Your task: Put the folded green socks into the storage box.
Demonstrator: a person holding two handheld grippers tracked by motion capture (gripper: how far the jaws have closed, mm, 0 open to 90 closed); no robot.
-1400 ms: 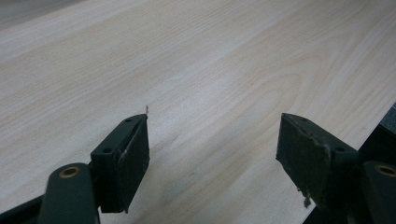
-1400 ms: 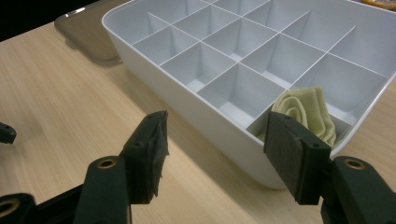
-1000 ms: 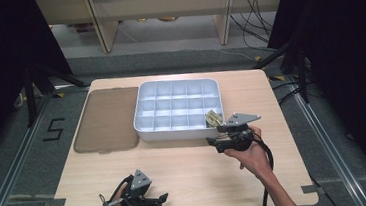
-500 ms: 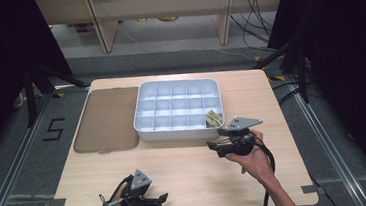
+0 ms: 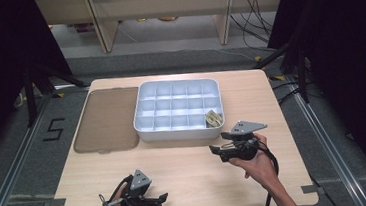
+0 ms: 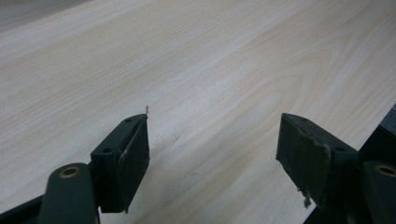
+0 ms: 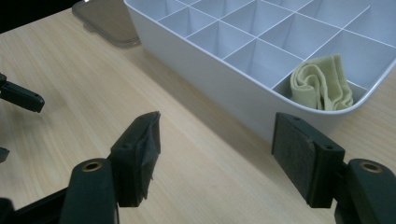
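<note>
Pulling back from the white tray (image 5: 145, 130), my right gripper (image 5: 217, 150) has just been opening its jaws, nothing between them. Yellow cloth (image 7: 321, 88) sits folded in the tray's near right corner compartment. My left gripper (image 5: 163, 199) hovers low over the table (image 5: 186, 165), jaws apart, empty.

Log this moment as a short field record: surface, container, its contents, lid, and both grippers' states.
surface: light wooden table
container: white plastic compartment tray, open
contents: folded pale yellow-green cloth in the tray's near right corner compartment
lid: translucent brown plastic lid flat on the table, left of the tray
left gripper: open, empty, over bare wood
right gripper: jaws just been opening, nothing between them, near the cloth's corner
</note>
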